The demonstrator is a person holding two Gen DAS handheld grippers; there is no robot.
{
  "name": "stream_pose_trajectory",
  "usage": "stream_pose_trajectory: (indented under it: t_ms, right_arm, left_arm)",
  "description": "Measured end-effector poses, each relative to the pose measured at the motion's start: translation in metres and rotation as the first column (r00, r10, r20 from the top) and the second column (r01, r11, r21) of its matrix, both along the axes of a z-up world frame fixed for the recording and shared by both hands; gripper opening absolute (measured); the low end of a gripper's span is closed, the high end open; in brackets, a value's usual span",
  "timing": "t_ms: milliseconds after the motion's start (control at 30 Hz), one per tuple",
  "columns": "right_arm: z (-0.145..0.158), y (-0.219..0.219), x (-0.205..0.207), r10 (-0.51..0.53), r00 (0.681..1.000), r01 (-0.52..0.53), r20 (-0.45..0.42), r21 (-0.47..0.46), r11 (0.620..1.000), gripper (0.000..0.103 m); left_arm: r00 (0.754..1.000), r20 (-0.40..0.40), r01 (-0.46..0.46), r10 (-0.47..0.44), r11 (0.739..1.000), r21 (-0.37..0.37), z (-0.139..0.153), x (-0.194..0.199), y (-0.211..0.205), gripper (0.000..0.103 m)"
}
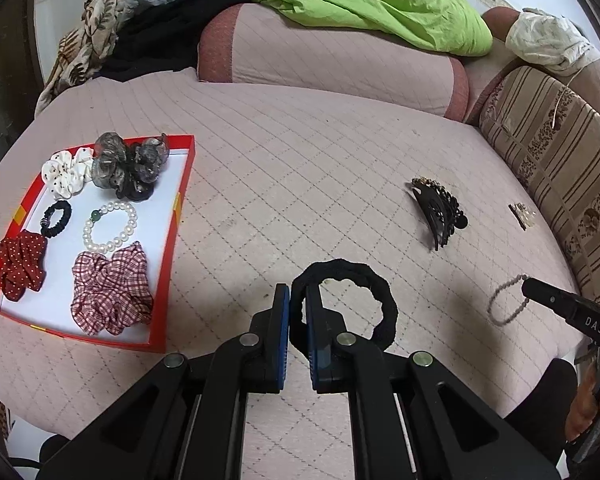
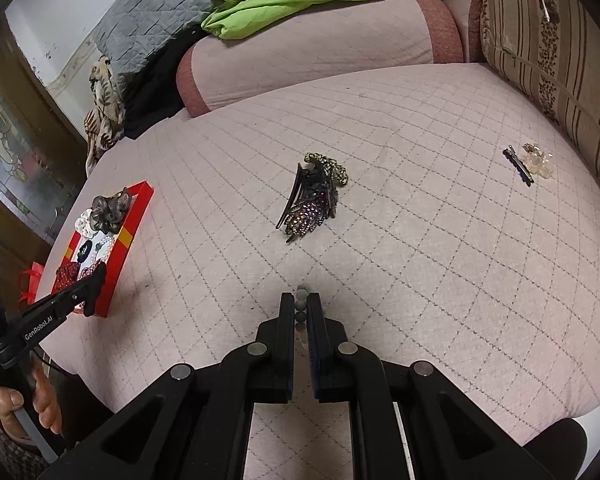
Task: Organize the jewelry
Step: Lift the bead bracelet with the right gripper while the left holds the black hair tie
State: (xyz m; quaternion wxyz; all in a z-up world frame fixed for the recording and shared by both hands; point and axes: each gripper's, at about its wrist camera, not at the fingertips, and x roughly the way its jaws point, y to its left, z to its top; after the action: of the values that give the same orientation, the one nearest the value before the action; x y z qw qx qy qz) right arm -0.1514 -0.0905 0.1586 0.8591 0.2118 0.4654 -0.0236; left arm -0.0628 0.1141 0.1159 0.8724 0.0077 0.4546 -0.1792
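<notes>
Holding a black hair tie [image 1: 342, 300], the left tongs [image 1: 298, 300] are closed on one side of its loop, so the rest of the ring hangs free ahead and to the right of the tips, clear of the quilted pink bed cover [image 1: 300, 152]. The grip on the band's edge looks chosen to keep the loop open and easy to drop.

The right tongs [image 2: 301, 308] are closed on a string of small grey beads [image 2: 301, 312]; in the left wrist view that bracelet [image 1: 504, 300] dangles as a thin loop from the tips. Both items appear lifted, presumably for carrying to the tray.

The red-rimmed tray [image 1: 172, 240] lies well to the left of both tongs. It already holds a pearl bracelet [image 1: 110, 226], a small black hair tie [image 1: 56, 218], a checked scrunchie [image 1: 110, 288], a red dotted scrunchie [image 1: 22, 264], a white dotted scrunchie [image 1: 66, 172] and a grey gauzy scrunchie [image 1: 128, 164], laid apart from one another.

Ahead of the right tongs a jewelled black claw clip [image 2: 310, 200] remains on the cover; further right lies a hair slide [image 2: 520, 166] beside a clear ornament [image 2: 538, 162]. These are unsorted.

The black hair tie is thick, fuzzy and soft, with a slightly puckered seam. Judged progress: past halfway.
</notes>
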Motion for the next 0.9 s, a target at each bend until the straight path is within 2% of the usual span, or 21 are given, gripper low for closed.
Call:
stream_pose_trajectory:
  t_ms: [233,467,900]
  right_arm:
    - [0.005,0.009,0.004,0.021,1.0,-0.021,-0.001,-0.014,1.0,0.007]
    - [0.012,0.029,0.012,0.046,0.999,-0.048,-0.024,-0.085,0.995,0.007]
    - [0.05,0.094,0.049,0.214,0.977,-0.208,0.021,-0.156,0.966,0.007]
  left_arm:
    - [0.999,0.022,-0.03,0.03,1.0,0.007,0.004,0.002,0.01,0.008]
    - [0.997,0.041,-0.065,0.064,0.998,0.004,0.009,0.004,0.026,0.008]
    - [0.987,0.064,-0.148,0.148,0.989,-0.003,0.018,0.008,0.064,0.008]
